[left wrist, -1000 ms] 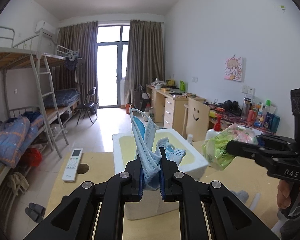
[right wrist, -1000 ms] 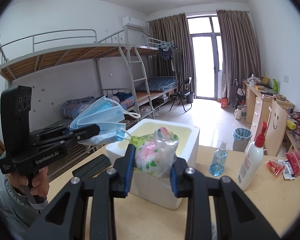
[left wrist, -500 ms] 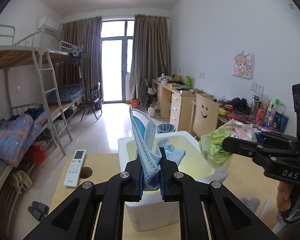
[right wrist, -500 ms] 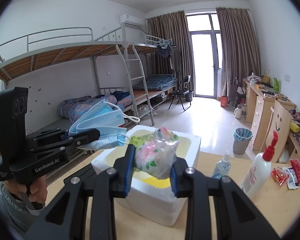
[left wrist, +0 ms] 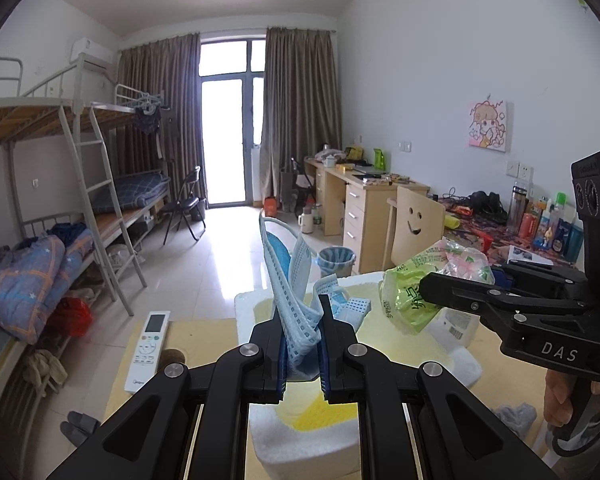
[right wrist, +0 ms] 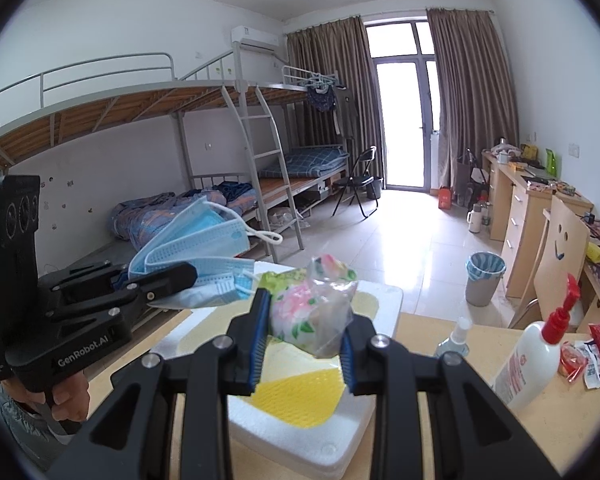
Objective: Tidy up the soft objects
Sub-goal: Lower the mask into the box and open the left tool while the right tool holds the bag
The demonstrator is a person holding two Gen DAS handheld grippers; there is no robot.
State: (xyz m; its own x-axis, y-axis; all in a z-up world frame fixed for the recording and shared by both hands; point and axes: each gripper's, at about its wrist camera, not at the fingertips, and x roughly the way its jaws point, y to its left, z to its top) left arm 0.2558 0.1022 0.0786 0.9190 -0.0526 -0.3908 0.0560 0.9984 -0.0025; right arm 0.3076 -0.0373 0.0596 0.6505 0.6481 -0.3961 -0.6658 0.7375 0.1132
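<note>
1. Blue face masks (left wrist: 296, 300): a bunch clamped in the left gripper (left wrist: 302, 344), jaws nearly closed on them, above the white foam box (left wrist: 300, 440).
2. Plastic bag (right wrist: 312, 316), green and floral: pinched between the right gripper (right wrist: 304, 344) jaws, above the same box.
3. Foam box: on the worktop (right wrist: 560, 420), yellow inside.
4. Remote control (left wrist: 148, 352): left of the box.
5. Lotion pump bottle (right wrist: 532, 356): right of the box.

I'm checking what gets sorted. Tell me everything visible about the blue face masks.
The pale blue pleated face masks, thin soft fabric with white ear loops, form a small crumpled bundle. The left claw is shut on their lower ends, so they fan upward. They hang above the white foam box, touching nothing else visible.
</note>
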